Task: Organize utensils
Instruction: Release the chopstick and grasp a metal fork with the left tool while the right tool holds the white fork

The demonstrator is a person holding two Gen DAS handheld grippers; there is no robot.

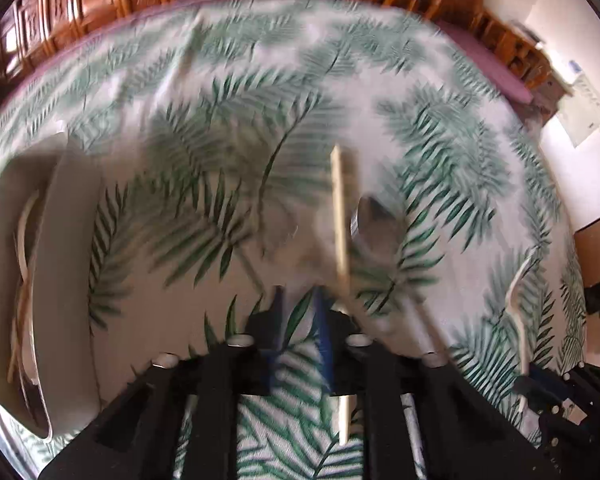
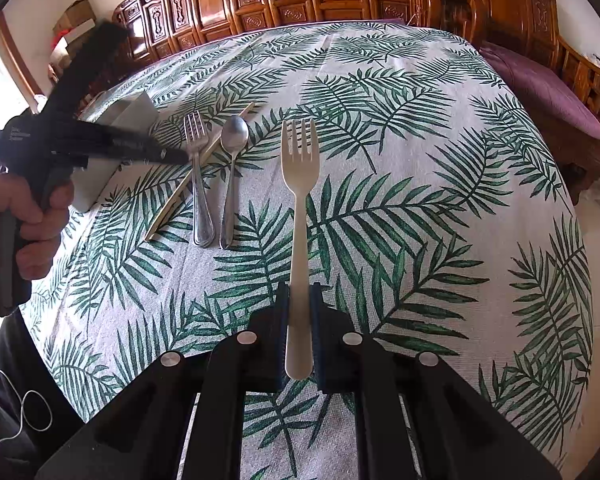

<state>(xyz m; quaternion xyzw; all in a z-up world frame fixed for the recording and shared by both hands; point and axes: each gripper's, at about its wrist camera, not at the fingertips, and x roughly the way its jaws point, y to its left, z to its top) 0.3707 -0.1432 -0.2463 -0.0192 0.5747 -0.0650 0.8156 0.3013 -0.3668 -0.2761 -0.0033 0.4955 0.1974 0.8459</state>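
Note:
My right gripper (image 2: 299, 294) is shut on a cream plastic fork (image 2: 300, 168), tines pointing away, held above the palm-leaf tablecloth. To its left on the cloth lie a metal fork (image 2: 198, 184), a metal spoon (image 2: 232, 168) and a wooden chopstick (image 2: 196, 176). My left gripper (image 1: 300, 300) is open, hovering over the chopstick (image 1: 340, 216) and the spoon (image 1: 376, 220); that view is blurred. The left gripper also shows in the right wrist view (image 2: 180, 156), over the metal fork.
A grey utensil tray (image 1: 60, 260) holding chopsticks and pale utensils lies at the left; it also shows in the right wrist view (image 2: 128, 112). The right gripper with the cream fork (image 1: 520, 304) shows at the right edge. Wooden cabinets and chairs stand behind the table.

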